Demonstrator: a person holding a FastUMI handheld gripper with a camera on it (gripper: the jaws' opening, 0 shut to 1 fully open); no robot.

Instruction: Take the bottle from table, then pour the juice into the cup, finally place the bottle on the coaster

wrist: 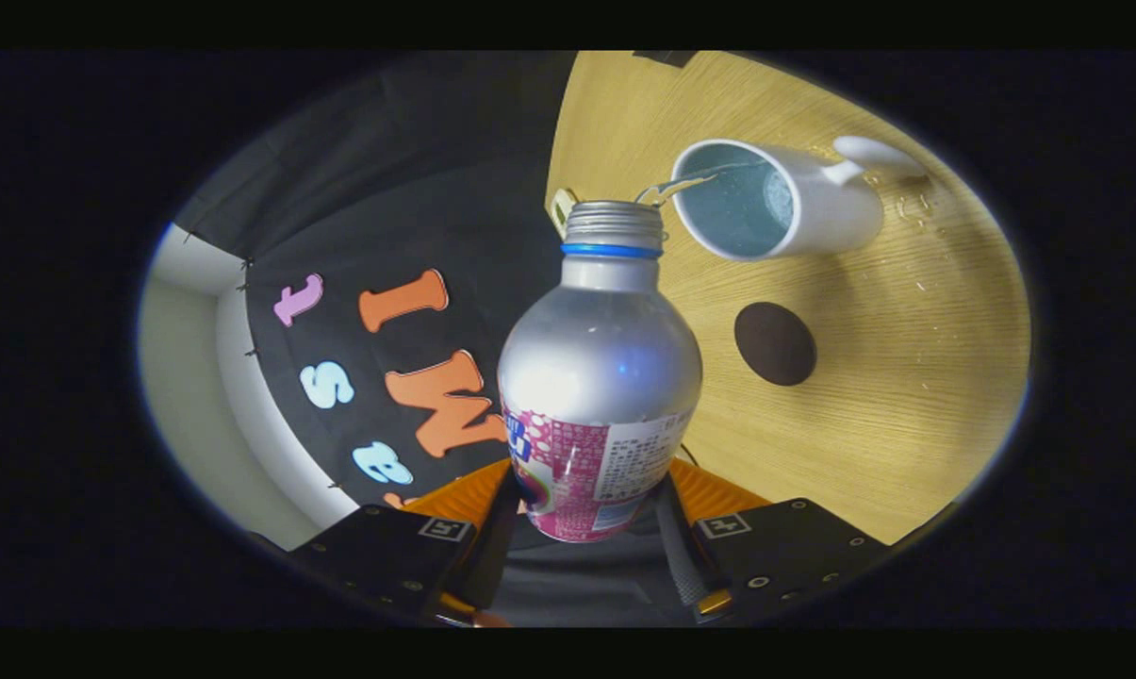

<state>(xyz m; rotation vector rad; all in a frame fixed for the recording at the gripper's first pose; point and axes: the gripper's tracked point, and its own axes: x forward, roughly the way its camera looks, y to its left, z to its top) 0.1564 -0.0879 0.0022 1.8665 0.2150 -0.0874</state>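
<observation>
Wooden table tipped right over in this view, pale grain running across it, a few wet droplets glinting close to the mug's handle. Silver bottle up front and huge, cap off, bare threaded neck with a blue ring under it, pink and white label around the lower body. Gripped low down on that label by the gripper, one finger pressing on each side of the body, jaws pinching the bottle between them. Tilted hard toward the white cup, mouth held just beside the rim and not touching it. Thin clear stream arcing out of the neck and over the rim into the cup, bluish inside, liquid already pooled in there. Handle on the far side of the cup from the bottle. Dark round coaster lying bare on the wood, near the cup and beside the bottle's shoulder. Small pale tag-like thing peeking out behind the neck, too hidden to identify.
</observation>
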